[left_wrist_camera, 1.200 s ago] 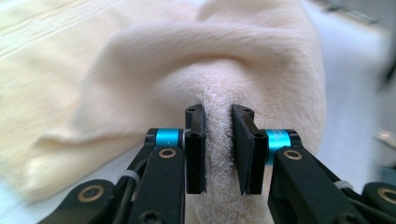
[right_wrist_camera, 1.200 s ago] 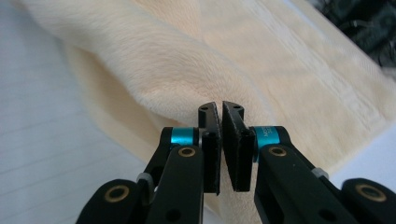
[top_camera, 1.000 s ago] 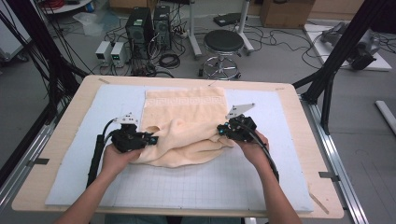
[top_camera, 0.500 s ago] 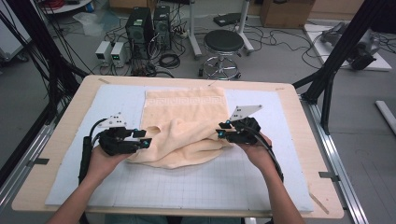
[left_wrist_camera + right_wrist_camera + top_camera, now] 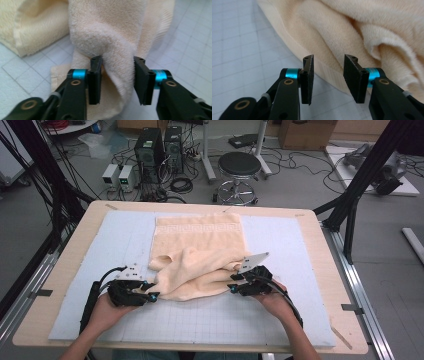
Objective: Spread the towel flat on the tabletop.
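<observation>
Peach terry towel (image 5: 200, 255) lies mid-table on the pale blue grid mat (image 5: 310, 270). Its far half is spread flat, with the patterned border at the far edge; the near half is bunched and folded over itself toward the near side.

Left gripper (image 5: 150, 296) sits at the near-left corner of the bunch. In the left gripper view (image 5: 117, 75) a rolled fold of towel (image 5: 110, 37) stands between the jaws. The jaws have just been closing a little; cloth touches the left pad, but there is a gap at the right pad, so this is not a real pinch yet and I read it as spread.

Right gripper (image 5: 235, 287) is at the near-right edge. In the right gripper view (image 5: 328, 75) the jaws are apart and have just been opening, and the hemmed towel edge (image 5: 329, 72) passes behind and under them without being clamped.

Handling, as a judgement: light, soft and limp, with no stiffness. It will sag and drape from any pinch point. The pile is grippy, so slip is unlikely, and it is not fragile. Thick folds mean a pinch may catch several layers at once.

Best hold is probably the hem or corners: the flat woven band at the edge is thinner and firmer than the pile. Take one corner per gripper, well apart, so the cloth hangs even and does not drag more folds along.
</observation>
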Demonstrator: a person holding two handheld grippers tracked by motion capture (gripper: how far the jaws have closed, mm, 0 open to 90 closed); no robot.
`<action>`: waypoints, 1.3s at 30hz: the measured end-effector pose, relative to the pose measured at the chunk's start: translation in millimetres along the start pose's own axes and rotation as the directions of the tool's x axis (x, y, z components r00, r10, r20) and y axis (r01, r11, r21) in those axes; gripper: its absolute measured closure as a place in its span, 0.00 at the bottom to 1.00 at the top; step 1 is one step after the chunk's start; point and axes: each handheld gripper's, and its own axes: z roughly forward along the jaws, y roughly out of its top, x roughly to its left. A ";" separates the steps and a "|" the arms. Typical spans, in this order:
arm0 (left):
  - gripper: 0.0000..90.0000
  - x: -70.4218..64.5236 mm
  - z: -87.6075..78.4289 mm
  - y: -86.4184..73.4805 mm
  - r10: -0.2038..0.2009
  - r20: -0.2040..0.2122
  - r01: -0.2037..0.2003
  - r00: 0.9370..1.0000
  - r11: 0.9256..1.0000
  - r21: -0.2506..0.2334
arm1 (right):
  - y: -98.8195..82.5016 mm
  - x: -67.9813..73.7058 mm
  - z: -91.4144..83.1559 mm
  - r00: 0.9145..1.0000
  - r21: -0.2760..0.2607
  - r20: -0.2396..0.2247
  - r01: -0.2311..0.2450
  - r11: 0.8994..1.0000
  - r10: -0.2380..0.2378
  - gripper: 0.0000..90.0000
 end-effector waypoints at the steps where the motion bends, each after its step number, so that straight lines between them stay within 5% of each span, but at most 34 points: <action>1: 0.73 1.7 1.6 0.5 -0.001 -0.006 0.001 1.000 1.000 0.002 | -0.2 -0.7 3.5 1.000 0.010 -0.005 -0.003 1.000 0.003 0.68; 5: 0.83 6.2 7.8 2.3 -0.019 -0.001 0.019 1.000 1.000 -0.004 | -0.3 -2.5 18.7 1.000 0.036 -0.019 0.020 0.999 -0.019 0.75; 8: 0.90 8.3 8.8 2.7 -0.033 0.007 0.033 0.999 0.999 -0.011 | -1.9 -4.8 19.2 0.999 0.019 -0.036 -0.008 1.000 0.009 0.84; 9: 0.91 8.0 8.5 2.8 -0.034 0.005 0.034 0.999 0.999 -0.012 | -1.7 -5.1 18.3 0.999 0.020 -0.035 -0.001 1.000 0.002 0.97; 13: 0.93 1.5 -0.5 3.9 -0.007 -0.027 0.006 1.000 0.999 -0.046 | 0.0 -2.0 16.7 0.999 0.035 -0.043 0.020 0.999 -0.018 0.97; 20: 0.93 -18.4 -34.4 4.6 0.010 -0.018 -0.012 1.000 0.991 -0.133 | 6.7 21.1 -15.0 0.995 -0.019 -0.066 0.075 0.997 -0.076 0.98; 22: 0.93 -28.0 -42.4 2.1 0.017 -0.017 -0.020 1.000 0.989 -0.147 | 9.2 39.4 -30.6 0.991 -0.054 -0.066 0.113 0.992 -0.117 0.98; 29: 0.93 -56.3 -77.0 -5.4 0.043 -0.013 -0.045 0.999 0.984 -0.174 | 2.5 77.4 -59.3 0.985 -0.103 -0.089 0.135 0.985 -0.145 0.98; 30: 0.93 -60.1 -83.4 -5.6 0.046 -0.010 -0.047 0.999 0.983 -0.180 | 0.3 93.2 -70.4 0.982 -0.118 -0.107 0.146 0.982 -0.159 0.97; 33: 0.91 -63.0 -89.7 -5.5 0.053 -0.002 -0.053 0.999 0.984 -0.169 | -0.6 102.2 -77.4 0.978 -0.134 -0.125 0.150 0.980 -0.167 0.96; 37: 0.74 -54.9 -79.6 -6.5 0.022 0.013 -0.019 1.000 0.984 -0.176 | -0.1 98.6 -72.3 0.982 -0.112 -0.107 0.142 0.984 -0.154 0.84; 39: 0.71 -48.9 -69.3 -6.9 0.023 0.023 -0.019 0.999 0.985 -0.173 | -0.4 83.7 -52.7 0.984 -0.097 -0.112 0.129 0.987 -0.140 0.81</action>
